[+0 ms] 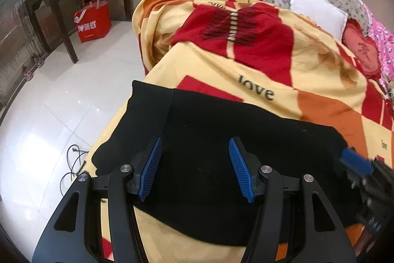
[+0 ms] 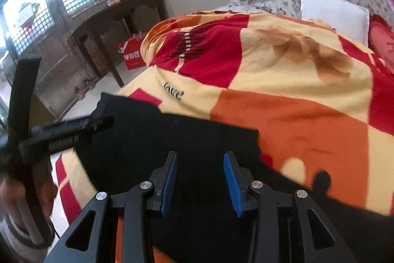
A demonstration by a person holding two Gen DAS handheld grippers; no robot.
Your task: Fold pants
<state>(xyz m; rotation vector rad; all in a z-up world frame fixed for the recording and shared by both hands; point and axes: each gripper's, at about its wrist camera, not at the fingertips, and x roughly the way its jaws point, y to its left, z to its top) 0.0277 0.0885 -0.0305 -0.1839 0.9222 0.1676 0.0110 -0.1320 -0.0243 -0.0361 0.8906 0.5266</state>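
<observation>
left gripper (image 1: 195, 147) tilted over pants (image 1: 221, 139)

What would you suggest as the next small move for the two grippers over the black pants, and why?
Probably lower both grippers onto the near edge of the black pants and close. The left gripper and right gripper both stand open above the fabric, gripping nothing, and the pants lie flat on the blanket.
</observation>
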